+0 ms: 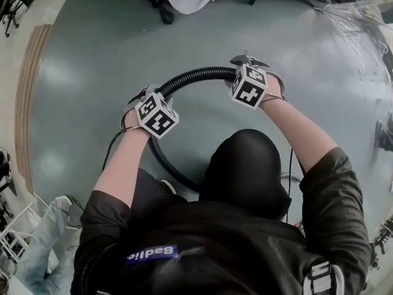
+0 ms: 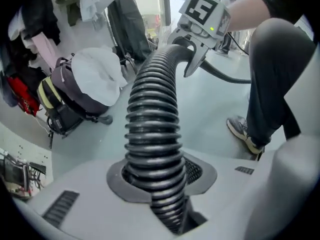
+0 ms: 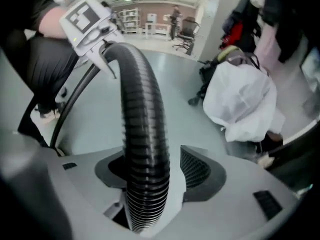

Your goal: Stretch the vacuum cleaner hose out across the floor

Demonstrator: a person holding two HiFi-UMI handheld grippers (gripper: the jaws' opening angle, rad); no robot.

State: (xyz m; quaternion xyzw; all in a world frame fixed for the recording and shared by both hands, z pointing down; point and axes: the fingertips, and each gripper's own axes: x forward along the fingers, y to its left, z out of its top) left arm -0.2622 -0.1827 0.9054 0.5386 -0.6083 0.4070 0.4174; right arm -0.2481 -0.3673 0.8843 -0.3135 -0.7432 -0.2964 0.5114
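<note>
A black ribbed vacuum hose (image 1: pixel 190 75) arcs in the air between my two grippers, then curves down to the grey floor by my legs. My left gripper (image 1: pixel 144 95) holds it near the arc's left end; in the left gripper view the hose (image 2: pixel 152 124) runs up between the pads, which press on it. My right gripper (image 1: pixel 249 60) is at the arc's right end. In the right gripper view the hose (image 3: pixel 142 134) lies against the left pad, and a gap shows before the right pad (image 3: pixel 200 169). Each gripper sees the other across the arc: the right gripper (image 2: pixel 192 59), the left gripper (image 3: pixel 102 51).
A white bag (image 2: pixel 97 74) lies on a dark backpack (image 2: pixel 70 99) by hanging clothes. A thin black cable (image 2: pixel 225 76) trails over the floor near my shoe (image 2: pixel 242 131). A wooden strip (image 1: pixel 27 97) borders the floor at left; clear plastic (image 1: pixel 359 17) lies at top right.
</note>
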